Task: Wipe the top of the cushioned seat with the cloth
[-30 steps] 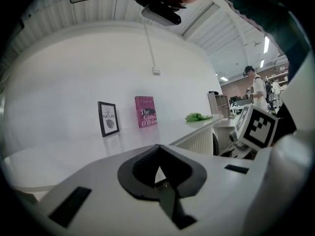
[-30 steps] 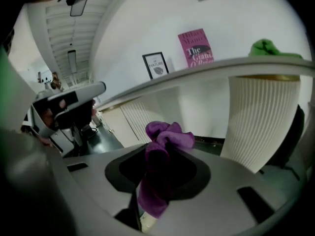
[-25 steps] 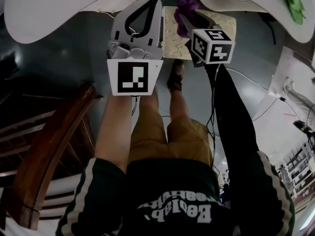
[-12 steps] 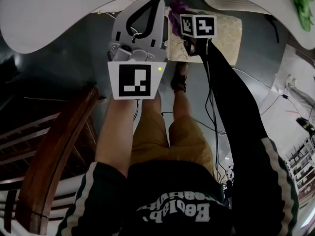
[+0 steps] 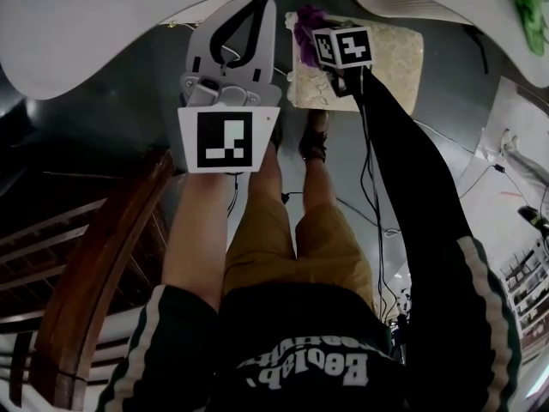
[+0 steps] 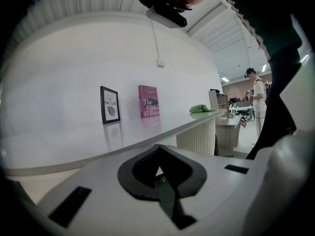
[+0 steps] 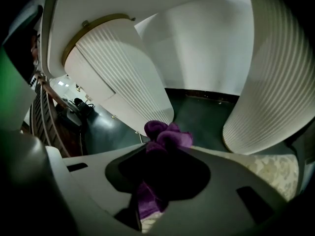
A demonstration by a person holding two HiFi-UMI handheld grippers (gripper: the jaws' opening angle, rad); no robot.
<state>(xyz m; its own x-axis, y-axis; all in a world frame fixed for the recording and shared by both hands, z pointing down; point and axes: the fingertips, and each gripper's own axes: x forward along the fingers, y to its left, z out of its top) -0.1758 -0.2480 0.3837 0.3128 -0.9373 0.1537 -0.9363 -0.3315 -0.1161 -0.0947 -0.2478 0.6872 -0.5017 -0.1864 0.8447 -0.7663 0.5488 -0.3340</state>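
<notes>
Right gripper (image 7: 156, 181): jaws clamped on the purple cloth (image 7: 166, 135). A wad of it bulges beyond the tips, and a strip hangs in the gap beneath. In the head view this gripper sits over the far left corner of the cushioned seat (image 5: 386, 58), a cream, patterned pad just ahead of the person's feet. Neither view shows whether the cloth presses on the fabric or rides just above it.

Left gripper (image 5: 260, 3): jaws drawn together with nothing between them, held beside the seat's left edge and clear of the pad. Its own view looks away from the seat toward a white counter (image 6: 147, 132), with a framed picture (image 6: 110, 104) and a pink book (image 6: 149, 102) at the wall behind.

Key relation: the seat's long axis runs left to right across the head view. Almost all of its top lies to the right of the cloth and back toward the person. The right gripper view agrees, showing patterned fabric at the lower right of the jaws.

Judgement: the wipe stands at or near a starting corner. The coming stroke calls for a sweep rightward along the long axis, and the right arm, poised over the pad, is the nearer. Ribbed white pedestals (image 7: 113, 68) stand close beyond the far edge, so a stroke pushed outward risks striking them.
</notes>
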